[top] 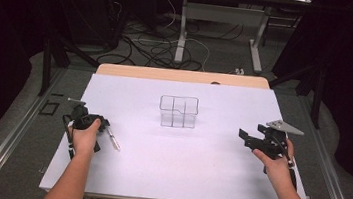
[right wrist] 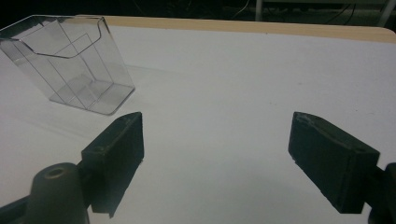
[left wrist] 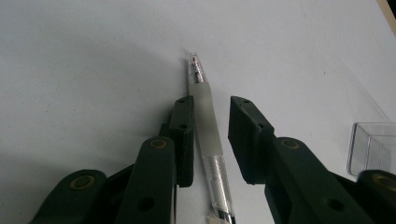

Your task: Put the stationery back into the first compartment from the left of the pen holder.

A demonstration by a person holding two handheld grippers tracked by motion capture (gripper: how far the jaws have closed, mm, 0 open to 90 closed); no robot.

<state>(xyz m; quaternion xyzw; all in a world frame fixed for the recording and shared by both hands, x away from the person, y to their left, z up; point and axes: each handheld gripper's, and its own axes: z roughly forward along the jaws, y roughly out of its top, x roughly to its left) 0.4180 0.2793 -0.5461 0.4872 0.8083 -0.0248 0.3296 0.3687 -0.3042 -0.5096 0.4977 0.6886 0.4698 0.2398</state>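
The clear-barrelled pen [left wrist: 207, 135] lay flat on the white table [top: 183, 150], on my left side and well apart from the holder. I judged it light, stiff and slippery along the bare plastic, so its frosted grip sleeve seemed the best place to pinch. My left gripper [left wrist: 210, 109] stood narrow around that sleeve, one jaw touching it, the other just short, so nothing was clamped. The clear plastic holder [top: 178, 111] stood upright mid-table, its compartments empty. My right gripper [right wrist: 215, 140] hung wide, with nothing between its jaws.
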